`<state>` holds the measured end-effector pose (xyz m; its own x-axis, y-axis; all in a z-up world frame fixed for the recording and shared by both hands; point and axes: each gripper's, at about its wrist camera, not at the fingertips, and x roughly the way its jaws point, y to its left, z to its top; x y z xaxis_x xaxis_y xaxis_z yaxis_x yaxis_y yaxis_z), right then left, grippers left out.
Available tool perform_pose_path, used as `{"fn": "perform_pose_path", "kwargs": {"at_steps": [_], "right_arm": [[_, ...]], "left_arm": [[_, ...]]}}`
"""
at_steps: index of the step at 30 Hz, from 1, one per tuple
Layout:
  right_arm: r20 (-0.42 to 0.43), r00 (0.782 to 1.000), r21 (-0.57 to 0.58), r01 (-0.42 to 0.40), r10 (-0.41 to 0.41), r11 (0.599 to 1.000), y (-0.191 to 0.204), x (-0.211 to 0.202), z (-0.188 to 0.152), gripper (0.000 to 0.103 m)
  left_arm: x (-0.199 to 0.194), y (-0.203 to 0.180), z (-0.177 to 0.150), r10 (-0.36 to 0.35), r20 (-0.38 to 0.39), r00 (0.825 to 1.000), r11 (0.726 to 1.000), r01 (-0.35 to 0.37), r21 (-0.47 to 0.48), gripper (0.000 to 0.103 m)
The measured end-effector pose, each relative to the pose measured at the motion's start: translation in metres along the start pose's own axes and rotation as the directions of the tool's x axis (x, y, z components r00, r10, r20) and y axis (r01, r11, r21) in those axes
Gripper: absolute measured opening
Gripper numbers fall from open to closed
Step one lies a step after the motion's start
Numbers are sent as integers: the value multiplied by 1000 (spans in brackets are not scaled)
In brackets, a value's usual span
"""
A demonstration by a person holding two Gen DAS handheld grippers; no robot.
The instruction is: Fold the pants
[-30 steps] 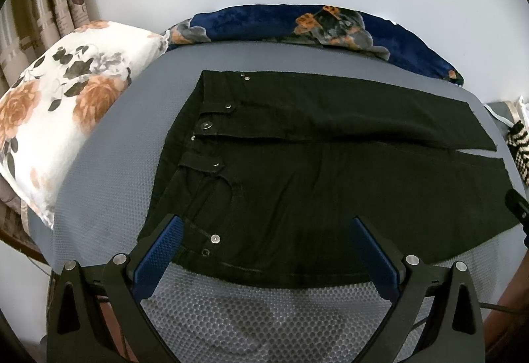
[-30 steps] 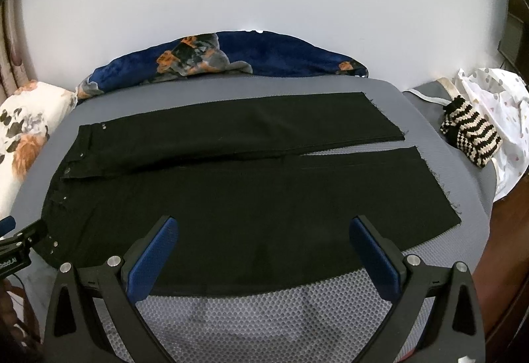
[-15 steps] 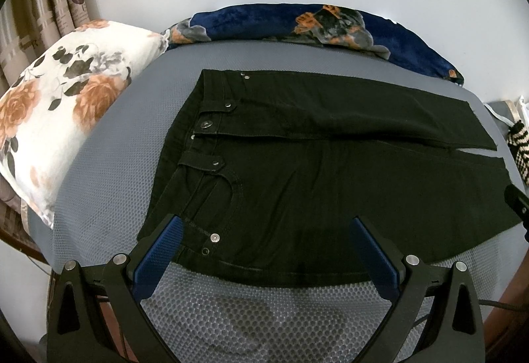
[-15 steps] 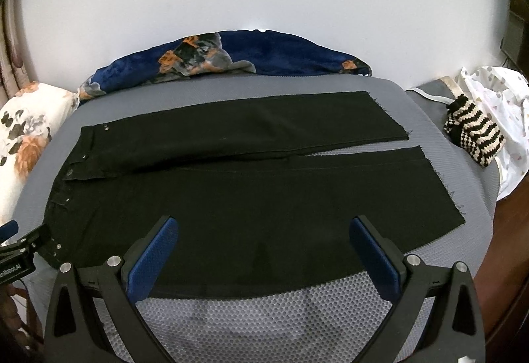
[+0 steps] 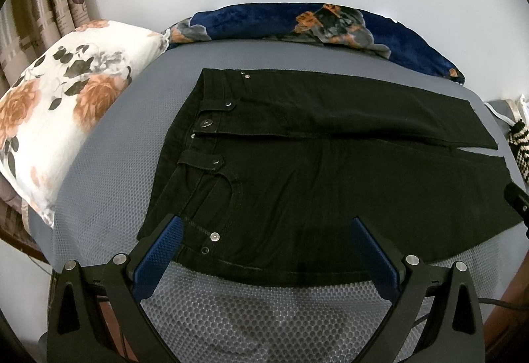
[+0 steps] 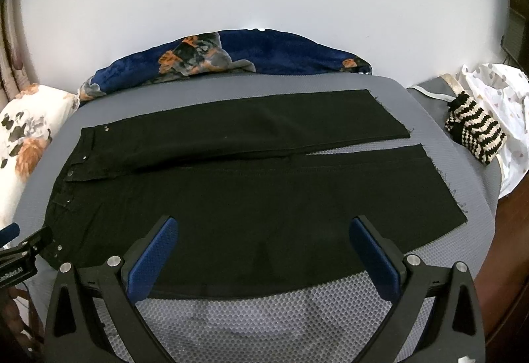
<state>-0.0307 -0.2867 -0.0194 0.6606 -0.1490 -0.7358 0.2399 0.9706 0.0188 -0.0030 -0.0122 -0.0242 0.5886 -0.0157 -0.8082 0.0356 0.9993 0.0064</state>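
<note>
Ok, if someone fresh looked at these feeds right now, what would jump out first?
The black pants laid flat across the grey mesh bed, waistband to the left and both legs running right. Behind them a dark blue floral blanket lies along the wall, with a floral pillow at the left. Both grippers, left and right, hang open at the near edge.

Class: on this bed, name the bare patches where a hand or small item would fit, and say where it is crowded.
Free: the grey mesh sheet strip in front of the black pants, and the band between the waistband and the floral pillow. Crowded: the far edge, under the blue blanket, and the striped knit item beside the cuffs.
</note>
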Motion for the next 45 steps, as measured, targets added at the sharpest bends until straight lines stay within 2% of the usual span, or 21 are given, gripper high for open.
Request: {"fn": "perform_pose_path", "kwargs": {"at_steps": [45], "right_arm": [[12, 1000, -3, 0, 0, 1000, 2, 5, 11, 103]], "left_arm": [[7, 3, 1, 5, -12, 1000, 1000, -5, -8, 100]]}}
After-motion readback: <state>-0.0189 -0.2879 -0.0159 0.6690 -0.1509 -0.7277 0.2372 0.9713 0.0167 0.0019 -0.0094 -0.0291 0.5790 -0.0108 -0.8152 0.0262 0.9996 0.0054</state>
